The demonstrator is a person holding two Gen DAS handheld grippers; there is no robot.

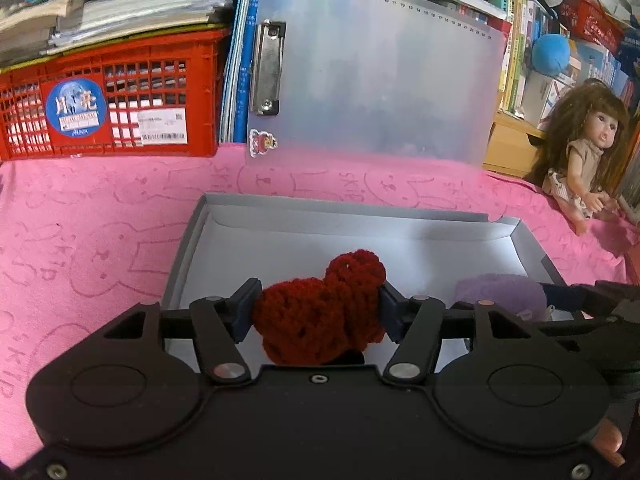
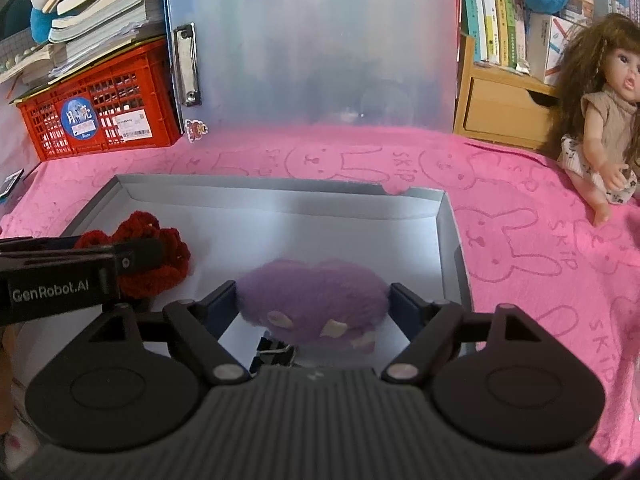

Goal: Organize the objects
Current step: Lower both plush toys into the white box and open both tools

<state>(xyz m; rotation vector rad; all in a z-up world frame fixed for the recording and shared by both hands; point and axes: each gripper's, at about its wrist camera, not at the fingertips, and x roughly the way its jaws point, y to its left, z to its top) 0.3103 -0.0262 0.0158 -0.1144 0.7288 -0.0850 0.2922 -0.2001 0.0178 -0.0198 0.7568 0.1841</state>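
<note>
- The red crocheted piece [image 1: 320, 312] sits between the pads of the left gripper [image 1: 318, 310], low over the near left part of the grey box [image 1: 420, 216]; the yarn bulges against both pads, so it looks lightly held, though the grip may be slackening.
- The purple fuzzy toy [image 2: 312, 300] lies between the fingers of the right gripper [image 2: 312, 304], over the near middle of the box floor. A sliver of gap shows at the right pad, so I judge these jaws open around it; the fuzz is blurred and contact is hard to rule out.
- A small dark metal clip [image 2: 276, 350] lies on the box floor just under the toy.
- Both grippers tilt downward into the box, side by side, the left one's finger crossing the right camera's near left edge. A fingertip of the person shows at the lower right corner of the left view.
- Progress, as I judge it: both soft things are inside the box and at the point of release; withdrawing the grippers remains.
- Outside the box on the pink bunny-print towel [image 2: 520, 248], the doll [image 2: 600, 120] sits to its far right.
- Behind the box stand a frosted clipboard [image 1: 380, 80] and, to the far left, a red plastic crate [image 1: 120, 92] stacked with books.
</note>
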